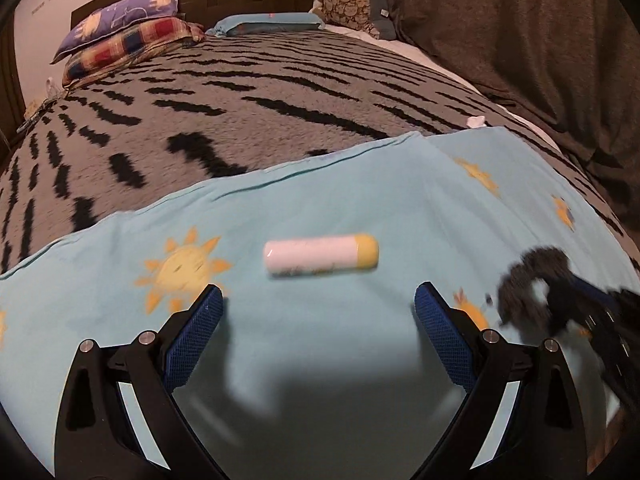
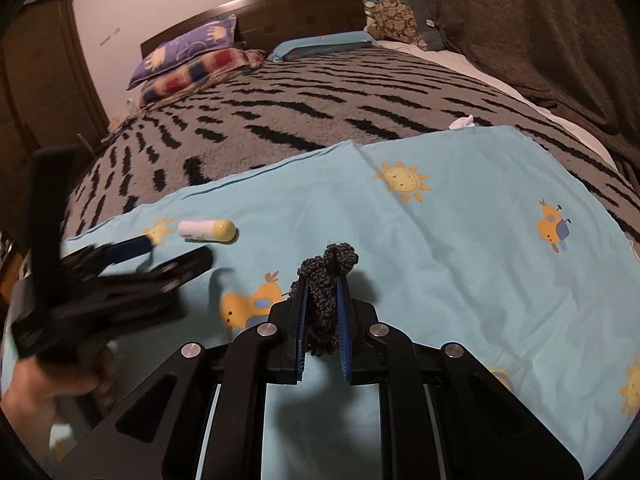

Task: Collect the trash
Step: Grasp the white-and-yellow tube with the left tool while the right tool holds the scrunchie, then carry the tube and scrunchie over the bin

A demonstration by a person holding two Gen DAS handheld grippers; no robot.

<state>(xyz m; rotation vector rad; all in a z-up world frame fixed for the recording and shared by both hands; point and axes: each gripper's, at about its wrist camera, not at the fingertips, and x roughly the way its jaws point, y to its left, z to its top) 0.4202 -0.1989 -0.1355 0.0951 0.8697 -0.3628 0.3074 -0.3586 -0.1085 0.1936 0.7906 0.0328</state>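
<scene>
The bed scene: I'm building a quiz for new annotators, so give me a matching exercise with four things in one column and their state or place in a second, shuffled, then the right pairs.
Column one:
1. left gripper
2. right gripper
3. white and yellow tube
4. crumpled white scrap

Column two:
A. on the striped blanket, past the far edge of the blue sheet
B. shut on a dark knitted piece
C. lying on its side on the blue sheet
D. jaws wide open, nothing between them

Pairs: 1-D, 2-B, 3-C, 4-A
</scene>
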